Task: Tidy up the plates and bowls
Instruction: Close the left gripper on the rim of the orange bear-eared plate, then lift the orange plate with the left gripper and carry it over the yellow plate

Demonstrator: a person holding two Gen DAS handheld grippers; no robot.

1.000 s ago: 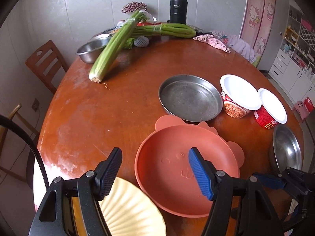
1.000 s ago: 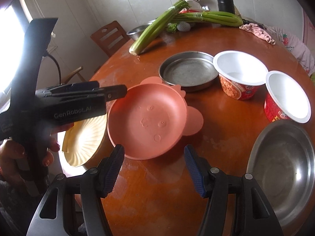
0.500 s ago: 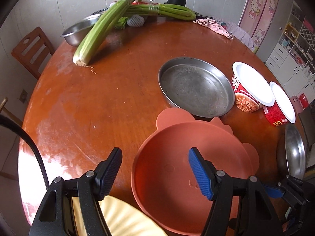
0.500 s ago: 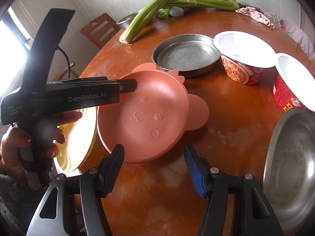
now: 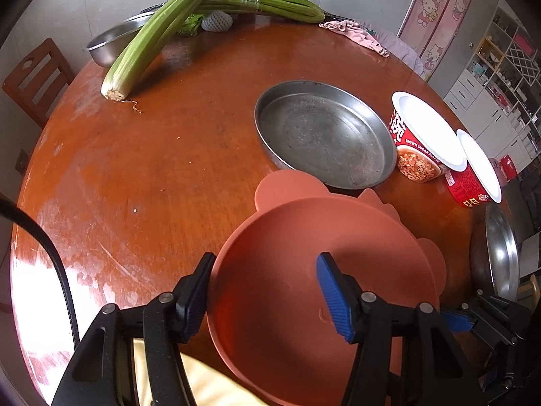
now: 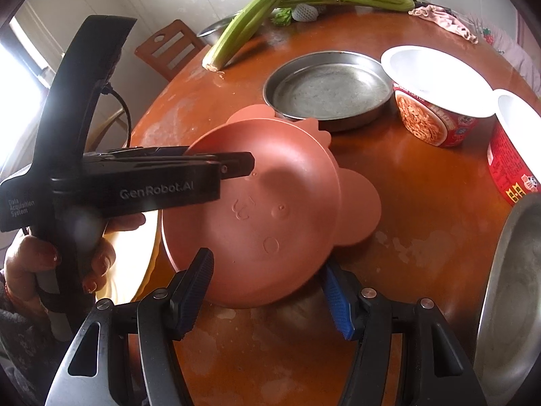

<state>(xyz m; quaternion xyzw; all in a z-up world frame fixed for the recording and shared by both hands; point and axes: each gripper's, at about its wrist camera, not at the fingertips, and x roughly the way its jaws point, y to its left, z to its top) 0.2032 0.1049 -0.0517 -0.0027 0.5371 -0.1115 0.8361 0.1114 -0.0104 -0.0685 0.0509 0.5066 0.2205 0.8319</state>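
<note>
The left gripper [image 5: 263, 291] straddles the near-left rim of the pink bear-eared plate [image 5: 324, 270]: one finger sits outside the rim and the blue-padded one over the plate's well. Its jaws have just been closing, with the rim between them, but the pads do not yet look pressed on it. That rim is probably chosen because it is the only thin edge a two-finger grip can pinch.

The right gripper [image 6: 267, 291] hovers at the plate's near edge in its own view, jaws spread and pinching nothing, likely placed to steady or take the opposite side.

The plate lies near the front of the round wooden counter [image 5: 162, 176], its left edge lapping over the pale yellow fluted plate [image 6: 132, 260], so it sits slightly tilted rather than flat. It is nearly round with no strong long axis; its ears point far and right, toward the steel round pan [image 5: 324, 138] just beyond, which one ear meets or nearly meets. Two red instant-noodle cups [image 6: 436, 101] stand right of the pan, and a steel bowl [image 6: 514, 287] lies at the near right.
</note>
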